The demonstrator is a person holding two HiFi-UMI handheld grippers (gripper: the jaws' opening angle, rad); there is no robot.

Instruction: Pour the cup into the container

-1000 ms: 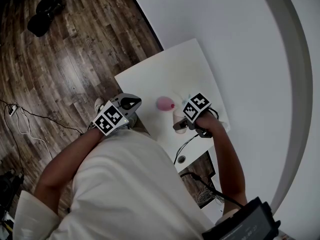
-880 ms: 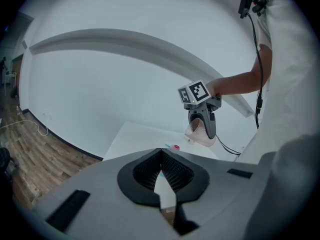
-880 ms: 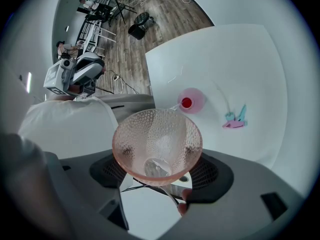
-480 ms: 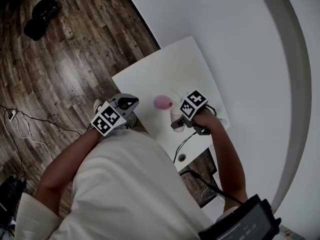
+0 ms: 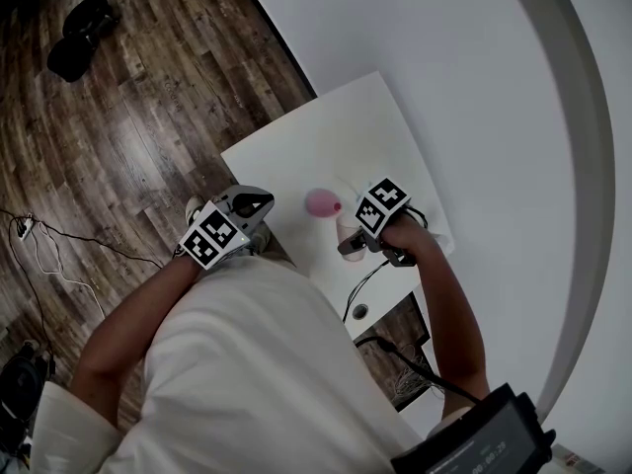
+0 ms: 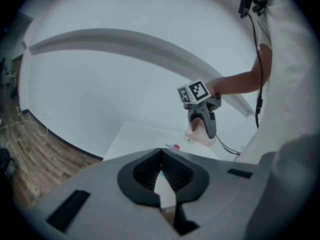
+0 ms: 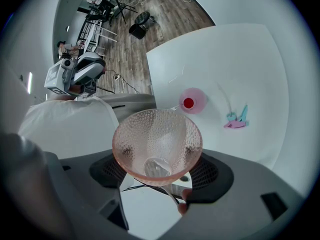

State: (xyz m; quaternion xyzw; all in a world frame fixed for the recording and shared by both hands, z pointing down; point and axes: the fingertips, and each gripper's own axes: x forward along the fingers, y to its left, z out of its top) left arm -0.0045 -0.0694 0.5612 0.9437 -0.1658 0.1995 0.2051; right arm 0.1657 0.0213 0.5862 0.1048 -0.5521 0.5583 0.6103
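My right gripper (image 7: pixel 159 173) is shut on a pink dimpled glass cup (image 7: pixel 157 143) with its mouth towards the camera; I see nothing inside it. In the head view this gripper (image 5: pixel 353 243) holds the cup (image 5: pixel 350 231) above the white table (image 5: pixel 296 146), just right of a small pink container (image 5: pixel 321 202). That container (image 7: pixel 193 100) has a red spot in its middle. My left gripper (image 5: pixel 255 208) hangs off the table's near left edge, shut and empty, its jaws (image 6: pixel 161 173) meeting. From it I see the right gripper (image 6: pixel 202 115) with the cup (image 6: pixel 200 133).
A small teal and pink item (image 7: pixel 236 119) lies on the table right of the container. A black cable (image 5: pixel 367 282) runs off the table's near edge. Dark wooden floor (image 5: pixel 128 117) is to the left, with a dark object (image 5: pixel 81 36) lying on it, and a white wall behind.
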